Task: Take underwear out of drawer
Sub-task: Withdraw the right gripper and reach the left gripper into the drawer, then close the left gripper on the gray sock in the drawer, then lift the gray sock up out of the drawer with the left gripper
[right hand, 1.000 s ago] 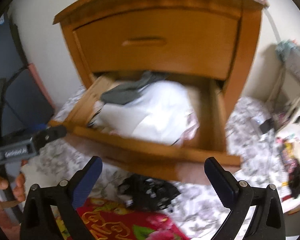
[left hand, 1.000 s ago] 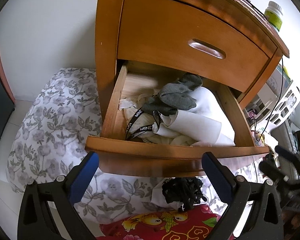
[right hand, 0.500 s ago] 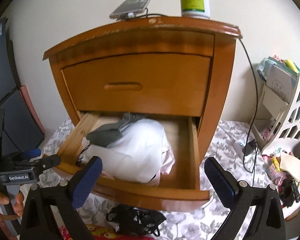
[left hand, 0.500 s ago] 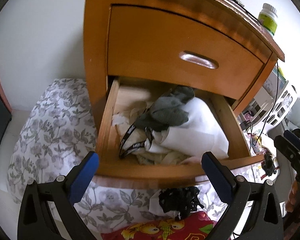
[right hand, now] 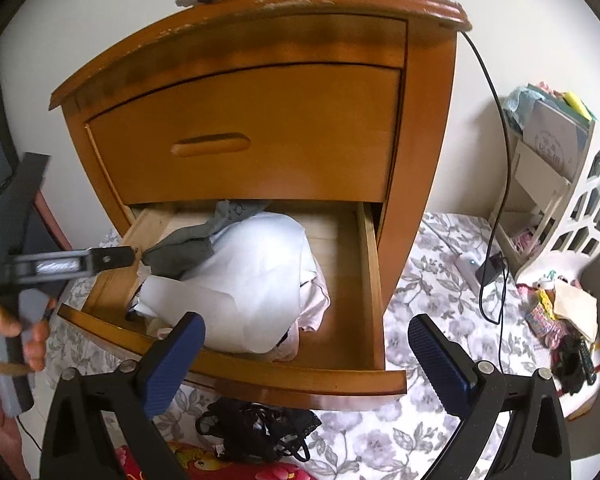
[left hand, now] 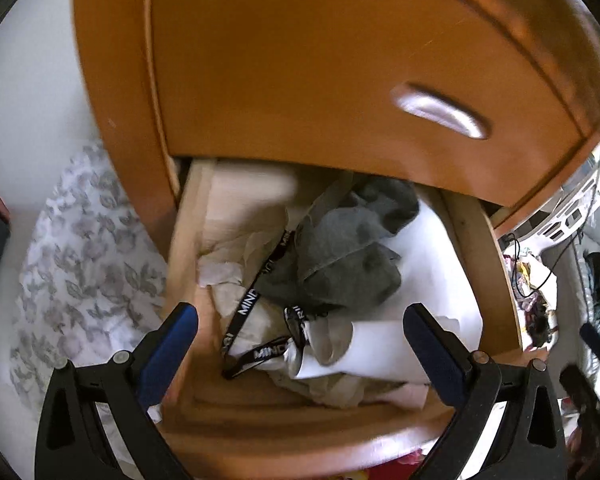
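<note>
Both the left gripper (left hand: 300, 324) and right gripper (right hand: 306, 334) gape empty; blurred drawer (left hand: 300, 412) clothes overlap.

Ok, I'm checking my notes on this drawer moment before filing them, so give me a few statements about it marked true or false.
1. The lower drawer is pulled open. True.
2. The left gripper is shut on the grey garment. False: its fingers are spread apart above the drawer and hold nothing.
3. The grey garment lies on top of the white cloth. True.
4. The upper drawer is open as well. False: it is closed.
5. A black lacy garment lies on the floor below the open drawer. True.
6. The right gripper holds the white cloth. False: it is open and empty.
</note>
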`<state>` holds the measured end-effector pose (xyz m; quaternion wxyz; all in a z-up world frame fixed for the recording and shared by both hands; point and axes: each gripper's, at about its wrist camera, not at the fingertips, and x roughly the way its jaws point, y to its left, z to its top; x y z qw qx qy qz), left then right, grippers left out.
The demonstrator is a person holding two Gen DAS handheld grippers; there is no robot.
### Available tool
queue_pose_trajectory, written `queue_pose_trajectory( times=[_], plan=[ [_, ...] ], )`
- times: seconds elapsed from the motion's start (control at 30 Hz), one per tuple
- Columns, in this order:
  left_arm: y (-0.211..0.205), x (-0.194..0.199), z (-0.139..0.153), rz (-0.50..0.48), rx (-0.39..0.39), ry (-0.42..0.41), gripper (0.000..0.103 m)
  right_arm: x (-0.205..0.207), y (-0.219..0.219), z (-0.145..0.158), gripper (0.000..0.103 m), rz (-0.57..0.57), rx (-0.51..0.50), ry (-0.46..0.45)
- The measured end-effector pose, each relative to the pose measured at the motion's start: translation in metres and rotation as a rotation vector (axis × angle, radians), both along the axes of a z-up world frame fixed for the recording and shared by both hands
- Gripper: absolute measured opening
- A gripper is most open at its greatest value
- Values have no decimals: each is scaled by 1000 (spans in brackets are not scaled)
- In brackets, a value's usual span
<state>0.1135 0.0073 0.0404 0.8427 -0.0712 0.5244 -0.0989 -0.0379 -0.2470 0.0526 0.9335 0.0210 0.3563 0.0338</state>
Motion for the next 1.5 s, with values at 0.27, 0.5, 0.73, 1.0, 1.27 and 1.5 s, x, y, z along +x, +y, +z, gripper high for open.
queue_pose_trajectory(
  times=[0.27,0.5,0.73,1.0,1.27,1.5],
  plan=[
    [-14,30,-24,-22,24,90,98,6,0,-7,103,12,9,26],
    [-27,44,-30,-44,37,107,93,11,1,-14,103,21,13,49],
    [-29,49,-34,-48,-12,103,71,14,0,-17,103,25,16,59],
    [-23,45,-29,-22,-94,53,46,14,0,-20,103,29,22,66],
    [2,35,-16,57,-133,-18,26,12,-3,-21,103,21,28,72],
    [21,12,-3,121,-150,-90,20,9,-3,-21,103,21,32,74]
  ],
)
